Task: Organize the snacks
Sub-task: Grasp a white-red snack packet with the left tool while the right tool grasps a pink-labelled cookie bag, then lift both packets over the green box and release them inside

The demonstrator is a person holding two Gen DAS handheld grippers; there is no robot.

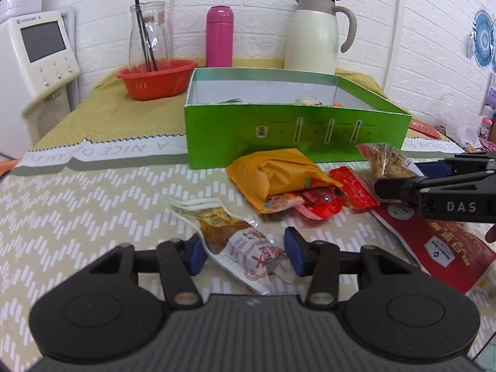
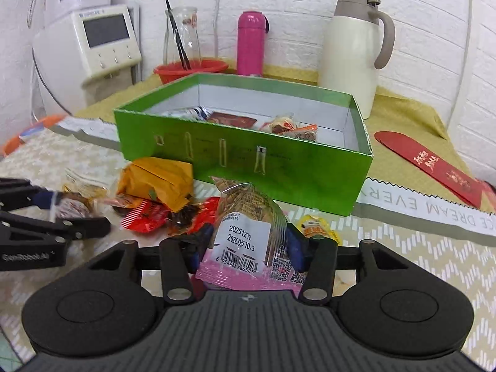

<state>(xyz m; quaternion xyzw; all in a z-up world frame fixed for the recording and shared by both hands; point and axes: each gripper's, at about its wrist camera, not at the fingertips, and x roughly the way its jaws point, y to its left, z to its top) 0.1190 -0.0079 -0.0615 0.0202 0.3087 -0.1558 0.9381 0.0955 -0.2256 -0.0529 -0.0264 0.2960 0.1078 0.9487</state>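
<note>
A green box (image 1: 279,142) (image 2: 248,161) stands open on the table with a few wrapped snacks inside. In front of it lie loose snacks: an orange packet (image 1: 272,170) (image 2: 161,183) and red sachets (image 1: 353,186) (image 2: 142,220). My left gripper (image 1: 245,254) (image 2: 62,214) is shut on a white and clear snack packet (image 1: 238,245), which lies on the cloth with a blue pad against each side. My right gripper (image 2: 248,245) (image 1: 412,173) is shut on a clear bag of peanuts (image 2: 245,217) (image 1: 387,161) just before the box's front wall.
A large red bag (image 1: 449,248) lies under the right gripper and a small yellow snack (image 2: 316,226) beside it. A red envelope (image 2: 427,161) lies at the right. Behind the box stand a red basket (image 1: 155,80), a glass jar (image 1: 150,37), a pink bottle (image 1: 219,35) and a cream jug (image 1: 313,31).
</note>
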